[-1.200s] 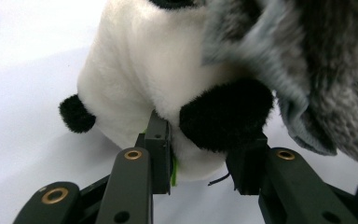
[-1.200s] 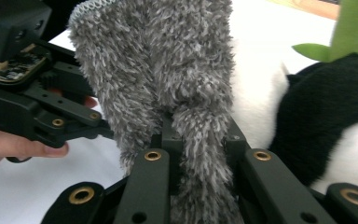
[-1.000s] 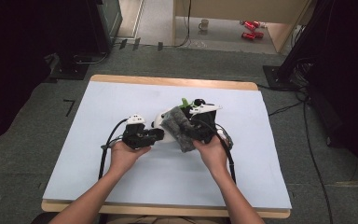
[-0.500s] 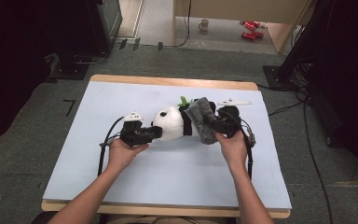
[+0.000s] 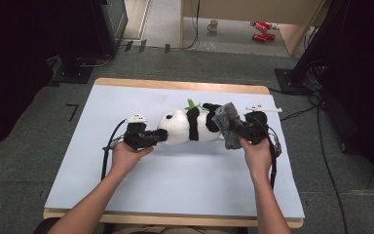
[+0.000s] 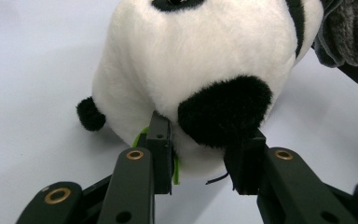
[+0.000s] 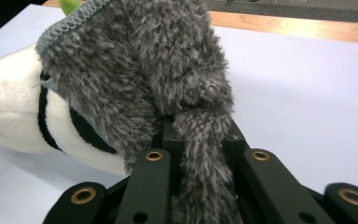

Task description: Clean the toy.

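Here the left hand-held gripper (image 6: 198,161) grasps the plush panda (image 6: 200,60), the right hand-held gripper (image 7: 199,140) the grey cloth (image 7: 144,60).

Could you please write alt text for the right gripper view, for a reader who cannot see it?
The right claw pinches a fuzzy grey cloth draped over a plush panda, which lies on a pale blue table cover.

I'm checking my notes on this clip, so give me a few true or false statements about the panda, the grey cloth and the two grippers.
1. The right gripper is shut on the grey cloth. True.
2. The panda stands upright. False: it lies on its side on the table.
3. The left gripper grips the panda's black foot. True.
4. The cloth lies flat, away from the panda. False: it hangs against the panda's head end.
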Demonstrator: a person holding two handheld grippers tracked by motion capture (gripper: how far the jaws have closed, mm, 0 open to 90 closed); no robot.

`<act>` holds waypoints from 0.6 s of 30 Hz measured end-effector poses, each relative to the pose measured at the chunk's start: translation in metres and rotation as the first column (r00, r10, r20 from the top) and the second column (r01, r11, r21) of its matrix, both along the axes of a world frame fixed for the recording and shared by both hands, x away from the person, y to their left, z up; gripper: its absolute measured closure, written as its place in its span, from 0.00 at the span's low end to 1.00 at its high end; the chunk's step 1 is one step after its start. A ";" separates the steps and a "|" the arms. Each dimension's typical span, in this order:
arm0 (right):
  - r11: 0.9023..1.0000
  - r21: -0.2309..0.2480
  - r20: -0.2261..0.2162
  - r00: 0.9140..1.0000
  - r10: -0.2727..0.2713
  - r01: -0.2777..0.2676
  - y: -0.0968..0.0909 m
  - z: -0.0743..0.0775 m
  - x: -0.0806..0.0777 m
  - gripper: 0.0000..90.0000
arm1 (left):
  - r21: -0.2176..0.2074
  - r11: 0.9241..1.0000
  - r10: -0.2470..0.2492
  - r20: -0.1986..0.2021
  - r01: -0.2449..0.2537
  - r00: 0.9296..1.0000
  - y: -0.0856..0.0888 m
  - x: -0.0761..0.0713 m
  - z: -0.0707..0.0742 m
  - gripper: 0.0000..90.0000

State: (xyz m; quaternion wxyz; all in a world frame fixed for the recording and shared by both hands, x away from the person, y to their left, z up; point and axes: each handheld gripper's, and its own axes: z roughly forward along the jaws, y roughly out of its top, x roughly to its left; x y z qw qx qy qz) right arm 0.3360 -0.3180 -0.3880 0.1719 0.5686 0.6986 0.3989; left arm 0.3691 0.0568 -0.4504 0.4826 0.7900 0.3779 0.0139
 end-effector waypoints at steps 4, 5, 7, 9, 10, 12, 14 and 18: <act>0.999 0.034 0.018 1.000 0.001 -0.001 -0.004 0.007 -0.005 0.88 | 0.001 1.000 -0.008 0.009 0.008 1.000 0.004 0.003 0.000 0.74; 0.999 0.038 0.027 1.000 0.005 -0.006 -0.003 0.011 -0.007 0.88 | 0.006 1.000 -0.010 0.010 0.010 1.000 0.005 0.004 0.000 0.74; 0.999 0.048 0.049 0.999 0.021 -0.023 0.001 0.019 -0.010 0.88 | 0.017 1.000 -0.024 0.018 0.024 1.000 0.007 0.005 0.002 0.75; 0.997 0.056 0.066 0.997 0.045 -0.048 0.008 0.025 -0.013 0.88 | 0.024 0.999 -0.036 0.016 0.036 0.999 0.010 0.006 0.003 0.76; 0.997 0.059 0.070 0.996 0.055 -0.059 0.011 0.026 -0.013 0.88 | 0.023 0.999 -0.038 0.013 0.038 0.999 0.011 0.006 0.003 0.76; 0.994 0.063 0.073 0.994 0.087 -0.091 0.020 0.030 -0.014 0.88 | 0.019 0.999 -0.047 0.003 0.047 0.999 0.016 0.007 0.004 0.77; 0.990 0.065 0.070 0.990 0.120 -0.125 0.029 0.031 -0.015 0.88 | 0.015 0.998 -0.058 -0.009 0.058 0.998 0.020 0.008 0.004 0.77; 0.980 0.072 0.046 0.982 0.184 -0.187 0.046 0.030 -0.016 0.87 | 0.014 0.998 -0.067 -0.008 0.068 0.998 0.028 0.009 0.006 0.77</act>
